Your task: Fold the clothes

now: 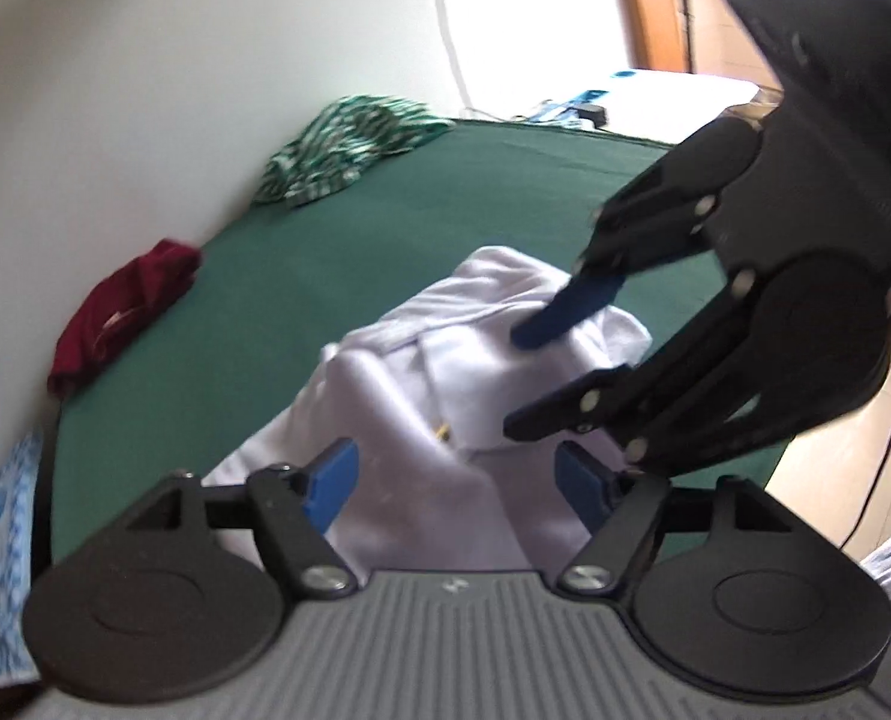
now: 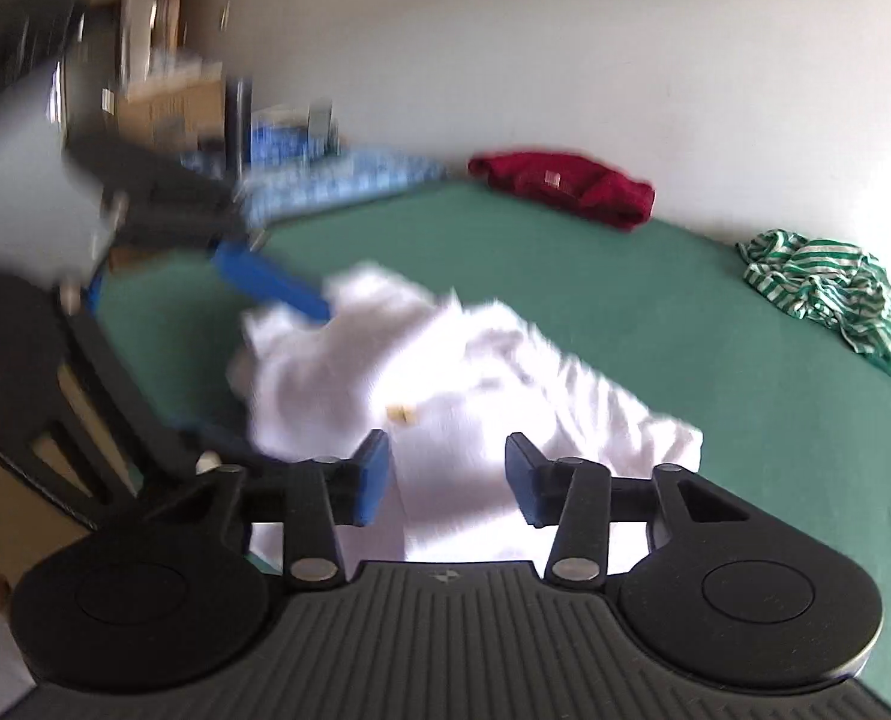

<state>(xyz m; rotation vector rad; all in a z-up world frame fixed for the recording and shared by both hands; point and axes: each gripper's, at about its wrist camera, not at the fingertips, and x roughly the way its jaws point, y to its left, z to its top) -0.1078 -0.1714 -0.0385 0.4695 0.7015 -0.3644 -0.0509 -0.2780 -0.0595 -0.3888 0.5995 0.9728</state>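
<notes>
Both sets of jaws are standing apart, gripping nothing. The left gripper is hovering low over the near part of the white garment, its blue pads on either side of a raised fold without pinching it. The right gripper is hanging over the same garment from the other side; in the left wrist view it is reaching in from the right, tilted downward, one blue fingertip lying on or just above the crumpled top of the cloth, and contact cannot be told through the blur. The white garment is lying bunched in the middle of the green surface. Well apart from it, along the wall, a red garment and a green striped garment are sitting crumpled, while a blue patterned cloth is lying past the surface's left end
</notes>
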